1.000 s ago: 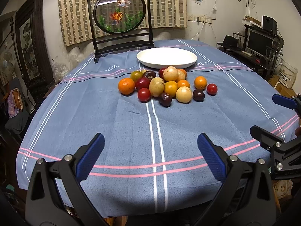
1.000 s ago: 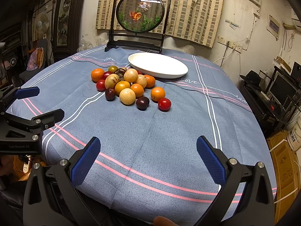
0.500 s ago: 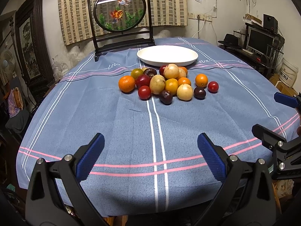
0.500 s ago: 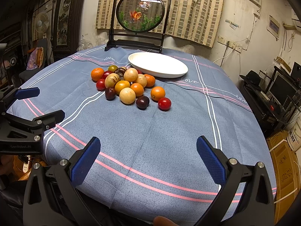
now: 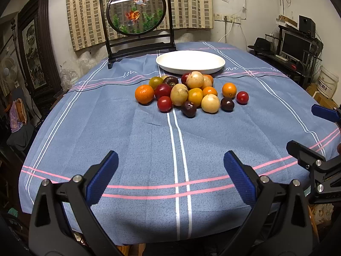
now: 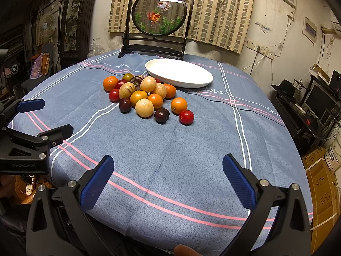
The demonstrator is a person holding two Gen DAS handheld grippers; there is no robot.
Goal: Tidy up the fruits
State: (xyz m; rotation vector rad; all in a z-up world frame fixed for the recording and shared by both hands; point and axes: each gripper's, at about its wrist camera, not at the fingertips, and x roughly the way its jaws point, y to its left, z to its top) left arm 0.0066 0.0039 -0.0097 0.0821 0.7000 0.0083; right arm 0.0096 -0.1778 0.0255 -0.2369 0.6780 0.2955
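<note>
A heap of fruit lies mid-table: oranges, red tomatoes, pale yellow round fruits and dark plums. Just behind it stands an empty white oval plate. My left gripper is open over the near edge of the blue tablecloth, well short of the heap, with nothing between its fingers. My right gripper is open too, also at the near edge and holding nothing. Each gripper shows in the other's view: the right gripper at the right border, the left gripper at the left border.
A dark-framed round goldfish screen stands at the table's far side behind the plate. A desk with a monitor is to the right of the table, a fan and a chair with clothes to the left.
In the left wrist view the fruit and plate have slid slightly up and right in the frame, so the left gripper shifted a little. The right wrist view is nearly unchanged.
</note>
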